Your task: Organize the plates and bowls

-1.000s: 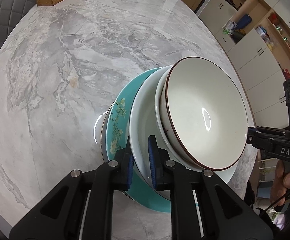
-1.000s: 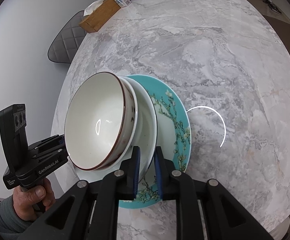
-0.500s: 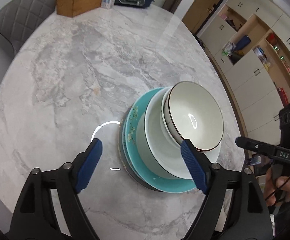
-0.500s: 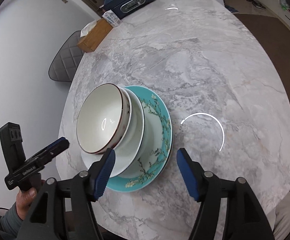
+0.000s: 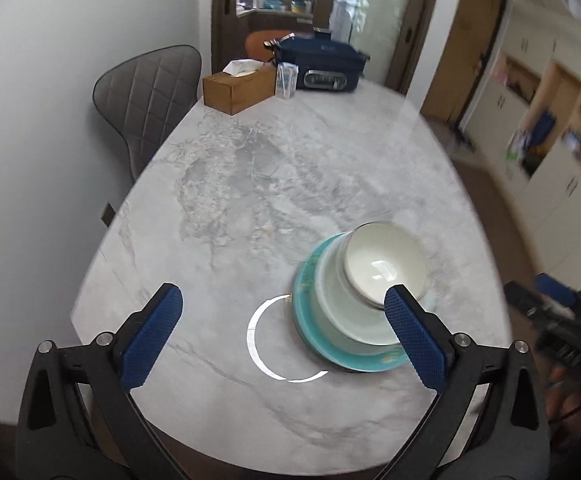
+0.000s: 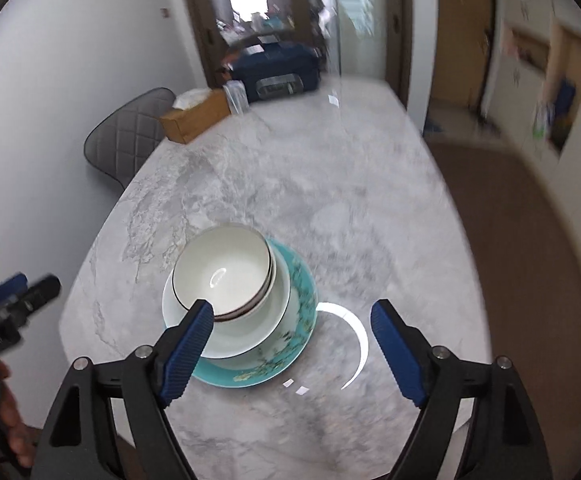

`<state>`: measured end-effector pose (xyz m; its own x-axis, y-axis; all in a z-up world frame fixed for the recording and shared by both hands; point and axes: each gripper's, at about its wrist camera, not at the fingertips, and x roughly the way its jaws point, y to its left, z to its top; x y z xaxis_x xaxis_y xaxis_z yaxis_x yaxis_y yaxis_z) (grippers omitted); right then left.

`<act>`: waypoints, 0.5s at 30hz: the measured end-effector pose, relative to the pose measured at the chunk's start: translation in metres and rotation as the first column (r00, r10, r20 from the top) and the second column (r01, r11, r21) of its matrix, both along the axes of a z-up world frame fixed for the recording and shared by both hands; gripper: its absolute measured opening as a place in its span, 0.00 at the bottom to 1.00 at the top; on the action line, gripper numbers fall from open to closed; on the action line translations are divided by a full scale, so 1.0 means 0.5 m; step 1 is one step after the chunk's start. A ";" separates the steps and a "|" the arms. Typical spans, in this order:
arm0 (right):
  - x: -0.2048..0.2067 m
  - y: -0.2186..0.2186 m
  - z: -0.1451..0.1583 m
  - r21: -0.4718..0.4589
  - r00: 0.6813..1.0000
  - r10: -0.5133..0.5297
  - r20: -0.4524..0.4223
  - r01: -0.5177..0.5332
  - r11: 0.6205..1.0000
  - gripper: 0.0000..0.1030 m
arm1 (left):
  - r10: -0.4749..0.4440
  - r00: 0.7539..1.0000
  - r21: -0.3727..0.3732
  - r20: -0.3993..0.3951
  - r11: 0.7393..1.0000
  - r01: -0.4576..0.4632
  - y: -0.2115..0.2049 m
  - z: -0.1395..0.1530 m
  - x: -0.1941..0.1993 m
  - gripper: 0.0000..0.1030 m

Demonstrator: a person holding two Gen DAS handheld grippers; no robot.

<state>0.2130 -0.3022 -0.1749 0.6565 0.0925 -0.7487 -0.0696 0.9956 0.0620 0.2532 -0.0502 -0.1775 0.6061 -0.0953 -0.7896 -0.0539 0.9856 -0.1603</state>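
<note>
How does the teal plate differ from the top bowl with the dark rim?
The teal plate is wide, flat and carries a branch pattern; the dark-rimmed bowl is narrower, deep and plain white inside. The plate lies near the bottom of the stack, the bowl on top. Both rest on the marble table, and no gripper holds either.

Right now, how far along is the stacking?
Looks done: the bowl sits in the white dish, which sits on the teal plate, one stack near the table edge. In hand: nothing; left gripper and right gripper are opening, with nothing between the jaws. No other loose dishes show.
</note>
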 end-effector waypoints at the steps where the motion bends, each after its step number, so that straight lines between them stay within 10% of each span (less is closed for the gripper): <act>1: -0.019 0.009 0.021 -0.045 0.998 0.021 0.057 -0.019 0.999 0.86 | 0.009 1.000 -0.057 -0.014 0.998 -0.010 0.001 0.011 -0.014 0.99; 5: -0.117 0.009 0.082 -0.044 0.933 0.134 0.335 -0.126 0.991 1.00 | 0.019 0.997 -0.190 -0.079 0.981 -0.034 -0.008 0.038 -0.069 0.98; 9: -0.125 -0.004 0.061 0.036 0.974 0.177 0.143 -0.184 0.982 1.00 | -0.005 0.999 -0.208 -0.046 0.978 -0.005 -0.038 0.068 -0.126 0.98; 15: -0.194 -0.010 0.118 0.003 0.943 0.158 0.294 -0.166 0.986 1.00 | 0.044 0.990 0.025 0.131 0.999 -0.047 -0.083 0.139 -0.215 0.99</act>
<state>0.1158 -0.3071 -0.1161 0.8205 0.2335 -0.5219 -0.2488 0.9677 0.0417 0.1455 -0.0919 -0.1078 0.7070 -0.0443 -0.7059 -0.0792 0.9868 -0.1414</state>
